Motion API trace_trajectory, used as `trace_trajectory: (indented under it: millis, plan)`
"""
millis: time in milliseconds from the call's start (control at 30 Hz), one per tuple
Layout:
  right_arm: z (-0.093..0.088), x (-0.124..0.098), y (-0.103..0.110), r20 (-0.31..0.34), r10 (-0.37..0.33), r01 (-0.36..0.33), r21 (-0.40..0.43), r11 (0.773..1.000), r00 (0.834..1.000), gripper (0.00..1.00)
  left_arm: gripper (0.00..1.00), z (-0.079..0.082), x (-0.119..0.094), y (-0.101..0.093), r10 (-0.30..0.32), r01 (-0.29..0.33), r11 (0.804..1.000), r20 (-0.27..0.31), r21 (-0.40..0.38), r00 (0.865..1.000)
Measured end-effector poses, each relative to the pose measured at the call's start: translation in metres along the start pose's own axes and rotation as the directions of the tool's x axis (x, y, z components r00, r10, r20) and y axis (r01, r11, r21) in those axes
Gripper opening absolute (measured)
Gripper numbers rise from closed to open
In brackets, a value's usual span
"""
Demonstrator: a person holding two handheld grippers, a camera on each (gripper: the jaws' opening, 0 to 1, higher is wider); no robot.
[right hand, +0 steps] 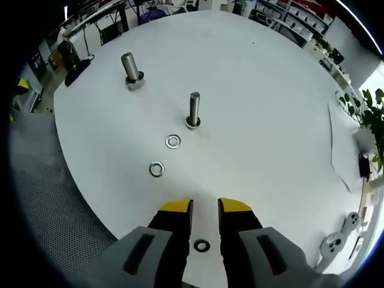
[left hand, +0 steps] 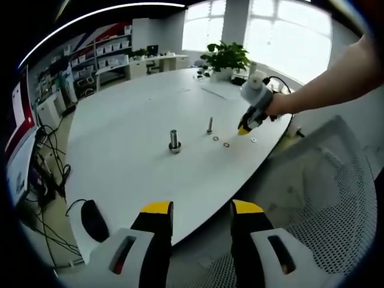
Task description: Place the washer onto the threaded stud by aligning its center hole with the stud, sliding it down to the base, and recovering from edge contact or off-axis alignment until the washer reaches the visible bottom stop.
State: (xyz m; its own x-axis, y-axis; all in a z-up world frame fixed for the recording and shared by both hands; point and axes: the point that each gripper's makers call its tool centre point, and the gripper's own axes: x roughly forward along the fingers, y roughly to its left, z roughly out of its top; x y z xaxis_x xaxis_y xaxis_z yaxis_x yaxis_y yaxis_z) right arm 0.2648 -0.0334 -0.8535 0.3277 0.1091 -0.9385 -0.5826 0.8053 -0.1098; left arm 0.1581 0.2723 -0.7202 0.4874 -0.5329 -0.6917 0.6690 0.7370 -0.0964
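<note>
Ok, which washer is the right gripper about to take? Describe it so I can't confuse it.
On the white oval table, three small metal washers trail from the thin threaded stud toward the right gripper. Yours is the dark washer between its yellow-tipped fingers, nearest the table's edge.

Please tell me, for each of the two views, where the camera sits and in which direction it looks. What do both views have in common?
Left gripper view: rides on the left gripper, off the table's edge, looking across it at two bolts; its own open jaws and the person's arm with the right gripper show.
Right gripper view: rides on the right gripper, above the table, looking down; own jaws open over a washer.
Shared: thick bolt, thin bolt, the washers.
</note>
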Motion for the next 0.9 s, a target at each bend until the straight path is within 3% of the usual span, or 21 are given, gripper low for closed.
trace_trajectory:
  millis: [600, 800, 900]
  plan:
    - [-0.052, -0.003, 0.002, -0.105, 0.061, -0.058, 0.03, 0.998, 0.993, 0.27, 0.36, 0.0, 0.001, -0.003, -0.014, 0.014, 1.0, -0.003, 0.007, 1.0]
    - [-0.053, -0.003, 0.002, -0.094, 0.085, -0.076, 0.096, 0.993, 0.992, 0.26, 0.36, -0.001, 0.001, -0.003, -0.019, 0.019, 1.0, -0.005, 0.009, 1.0]
    - [-0.054, -0.003, 0.003, -0.108, 0.091, -0.084, 0.072, 0.994, 0.99, 0.26, 0.36, -0.001, 0.001, -0.004, -0.021, 0.021, 1.0, -0.005, 0.011, 1.0]
